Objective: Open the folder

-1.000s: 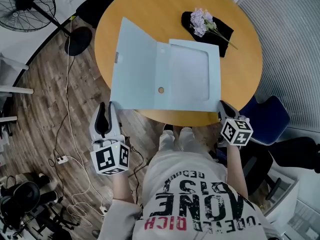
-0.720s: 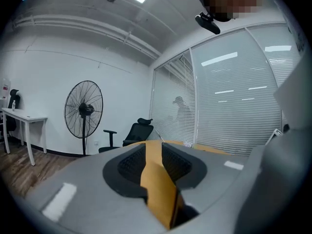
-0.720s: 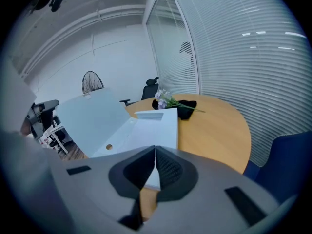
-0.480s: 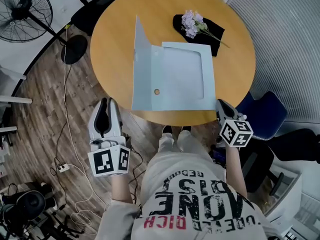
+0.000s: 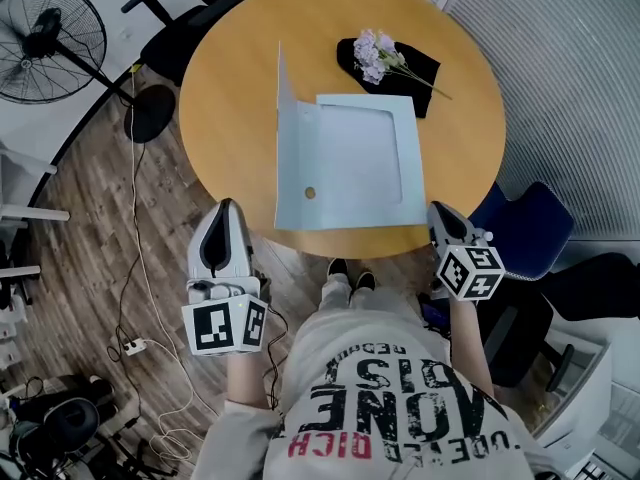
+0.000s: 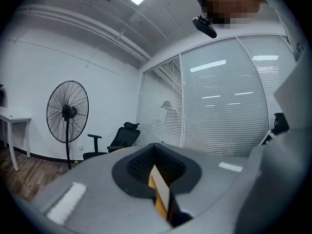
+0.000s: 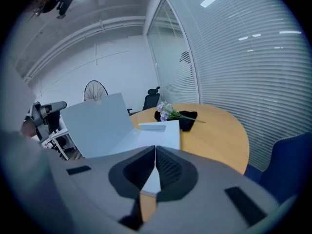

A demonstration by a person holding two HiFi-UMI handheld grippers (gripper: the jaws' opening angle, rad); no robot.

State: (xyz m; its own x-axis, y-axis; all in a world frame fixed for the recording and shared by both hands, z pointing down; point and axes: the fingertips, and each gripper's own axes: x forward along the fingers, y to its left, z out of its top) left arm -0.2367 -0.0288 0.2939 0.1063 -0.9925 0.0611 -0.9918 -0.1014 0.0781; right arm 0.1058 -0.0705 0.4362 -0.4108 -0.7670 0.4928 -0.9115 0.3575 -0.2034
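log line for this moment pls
folder on table | cover raised near upright | left gripper jaws just closed, empty | right gripper shut, empty

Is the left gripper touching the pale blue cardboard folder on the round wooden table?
Apart. The head view shows a clear gap between the left gripper and the near left corner of the pale blue cardboard folder; the gripper is shut on nothing.

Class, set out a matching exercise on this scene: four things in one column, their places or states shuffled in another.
1 folder cover
2 flowers
3 fan
4 blue chair

A on the black cloth
B raised, nearly upright
C on the floor, left of the table
D by the table's right edge

Pairs: 1-B, 2-A, 3-C, 4-D
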